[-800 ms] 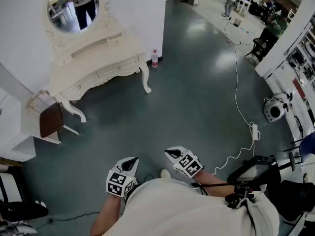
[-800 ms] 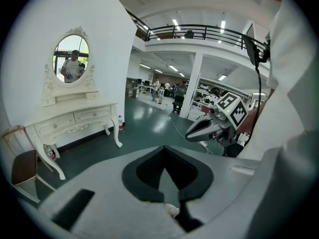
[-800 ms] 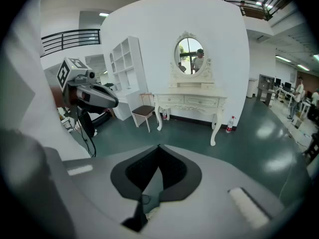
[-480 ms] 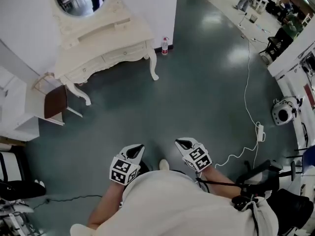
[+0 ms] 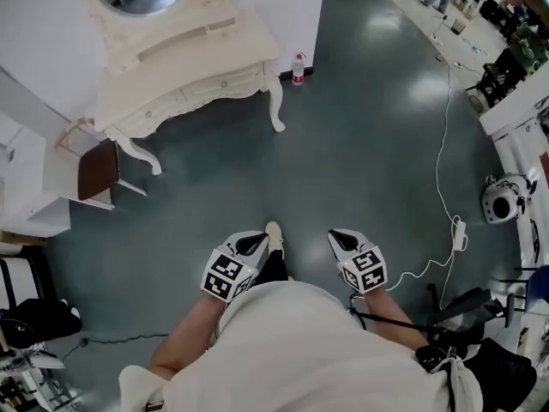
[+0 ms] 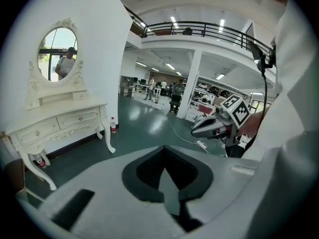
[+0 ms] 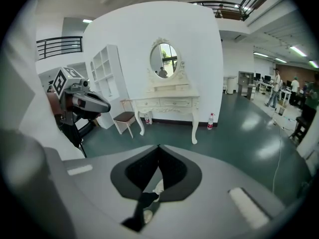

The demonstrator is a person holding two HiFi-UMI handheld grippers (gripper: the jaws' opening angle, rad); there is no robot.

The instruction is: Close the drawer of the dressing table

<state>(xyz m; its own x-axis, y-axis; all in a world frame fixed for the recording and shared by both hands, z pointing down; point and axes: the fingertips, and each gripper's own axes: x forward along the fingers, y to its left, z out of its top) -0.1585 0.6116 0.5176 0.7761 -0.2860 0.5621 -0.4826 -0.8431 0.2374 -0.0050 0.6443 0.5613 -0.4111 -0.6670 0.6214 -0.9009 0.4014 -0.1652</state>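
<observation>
- White table [image 5: 184, 67] stands well apart, against the wall; no drawer [image 5: 216, 82] shows plainly open from here, so the wrong one might get pushed.
- Brown chair [image 5: 97, 168] beside it could snag the approach.
- Cable [image 5: 442, 166] on the floor could trip a foot.
- Left gripper [image 5: 255, 242] and right gripper [image 5: 342, 237], both pinched together and empty, could skid off the carved front.

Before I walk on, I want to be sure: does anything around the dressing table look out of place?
Only small things: a bottle stands on the floor by the wall, beside a leg of the table, and a white cable trails loose across the floor. No drawer looks open.
</observation>
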